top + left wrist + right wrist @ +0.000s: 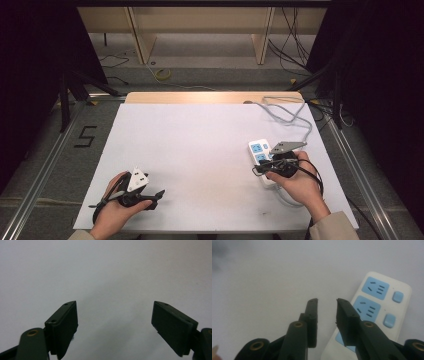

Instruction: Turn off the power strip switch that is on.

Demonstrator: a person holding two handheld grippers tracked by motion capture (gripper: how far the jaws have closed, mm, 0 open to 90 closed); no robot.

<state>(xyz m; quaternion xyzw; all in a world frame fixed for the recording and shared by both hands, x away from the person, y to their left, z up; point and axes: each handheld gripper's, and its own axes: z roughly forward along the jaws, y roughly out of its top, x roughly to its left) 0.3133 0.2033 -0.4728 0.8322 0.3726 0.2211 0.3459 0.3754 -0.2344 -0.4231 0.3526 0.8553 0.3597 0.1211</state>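
Left gripper [114,322] jaws wide apart over matte white table [200,150], right gripper [327,315] jaws narrowly apart beside glossy power strip [384,305]

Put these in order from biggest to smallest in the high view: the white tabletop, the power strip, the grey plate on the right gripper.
1. White tabletop
2. Power strip, partly hidden by the hand
3. Grey plate

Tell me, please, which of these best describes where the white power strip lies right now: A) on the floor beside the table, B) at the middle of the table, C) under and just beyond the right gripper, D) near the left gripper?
C: in the high view the power strip lies on the white table partly under the right gripper, and it appears just past that gripper's jaws in the right gripper view.
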